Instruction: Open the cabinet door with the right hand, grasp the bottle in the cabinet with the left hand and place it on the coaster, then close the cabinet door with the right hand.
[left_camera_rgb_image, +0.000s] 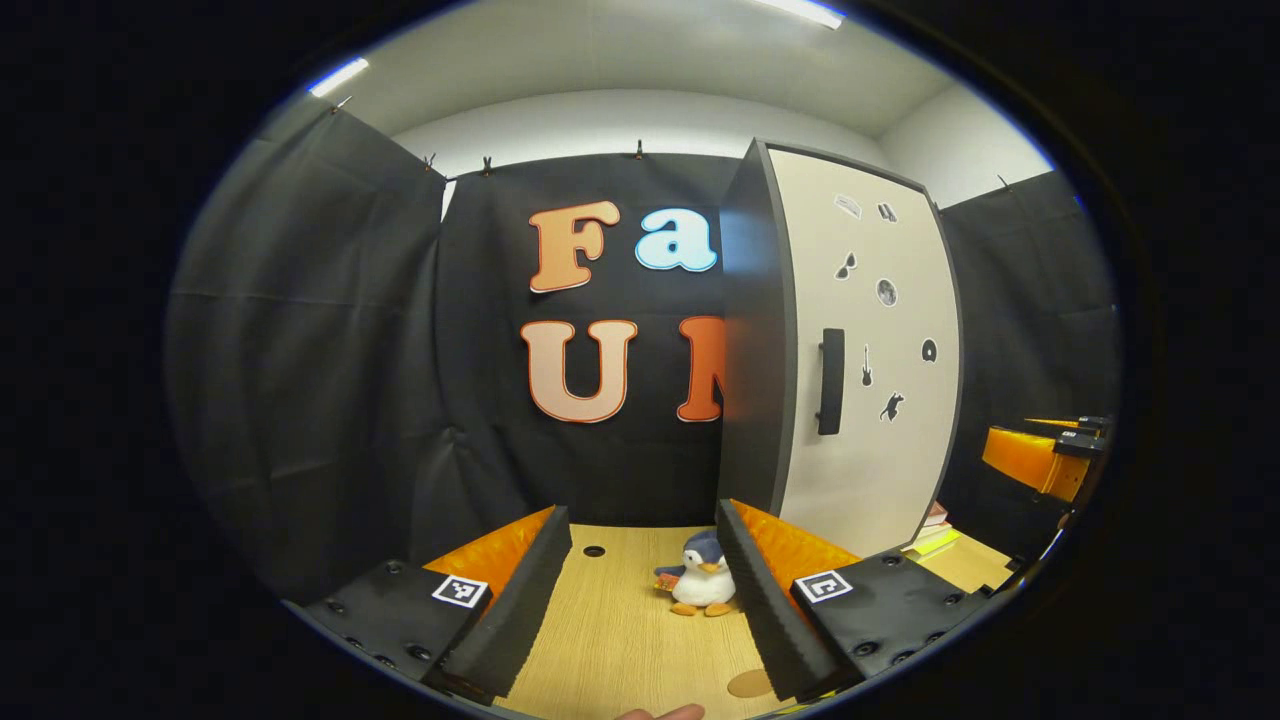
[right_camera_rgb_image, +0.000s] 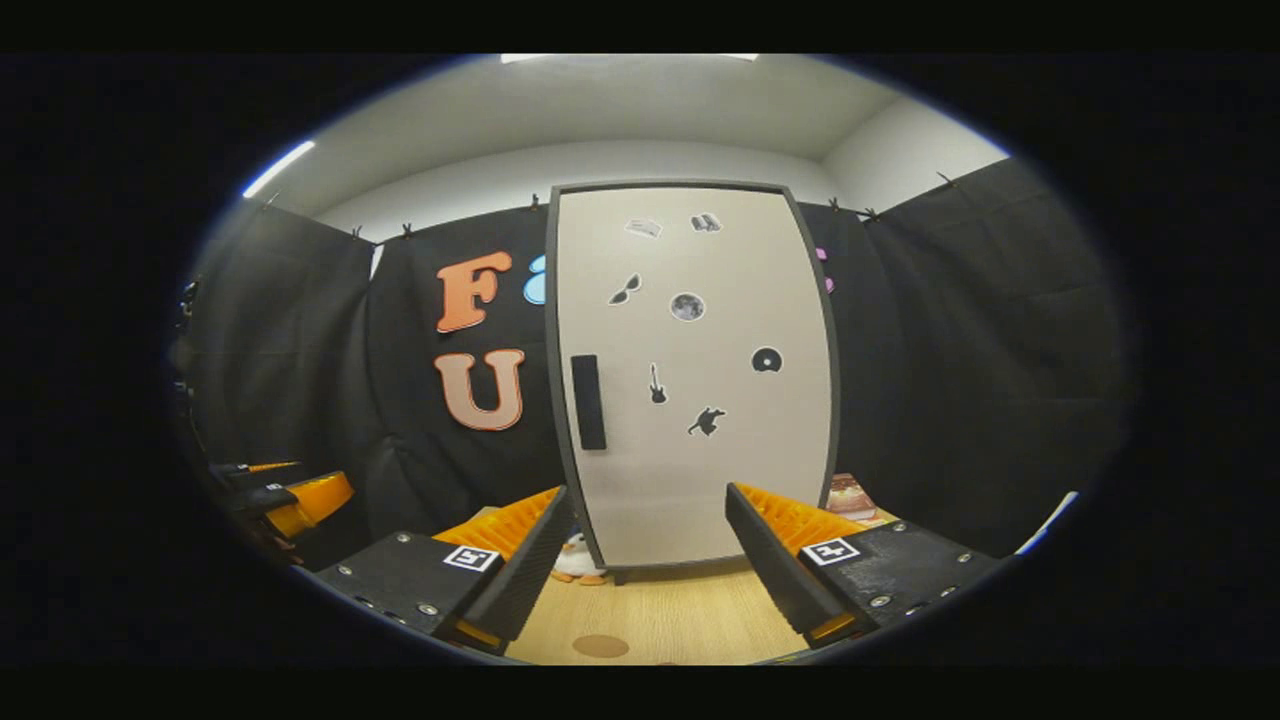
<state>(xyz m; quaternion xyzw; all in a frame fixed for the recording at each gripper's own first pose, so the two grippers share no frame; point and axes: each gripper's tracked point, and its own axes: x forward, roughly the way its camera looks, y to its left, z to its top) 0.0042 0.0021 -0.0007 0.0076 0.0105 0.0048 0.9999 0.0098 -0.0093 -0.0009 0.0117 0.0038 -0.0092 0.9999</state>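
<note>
A tall cabinet (right_camera_rgb_image: 700, 470) with a pale door stands on the wooden table, its door closed. A dark vertical handle (right_camera_rgb_image: 588, 402) sits on the door's left side, and small stickers dot the front. In the left gripper view the cabinet (left_camera_rgb_image: 860, 470) stands to the right, handle (left_camera_rgb_image: 830, 381) facing me. A round brown coaster (right_camera_rgb_image: 600, 646) lies on the table in front of the cabinet, also low in the left gripper view as the coaster (left_camera_rgb_image: 750, 684). My left gripper (left_camera_rgb_image: 645, 580) is open over the table. My right gripper (right_camera_rgb_image: 650, 560) is open, facing the door from a short distance.
A small penguin plush (left_camera_rgb_image: 703, 587) sits on the table left of the cabinet, peeking out in the right gripper view as the plush (right_camera_rgb_image: 578, 562). Stacked books (left_camera_rgb_image: 935, 535) lie right of the cabinet. The other gripper (left_camera_rgb_image: 1050, 455) shows far right. A fingertip (left_camera_rgb_image: 665, 712) shows at the bottom edge.
</note>
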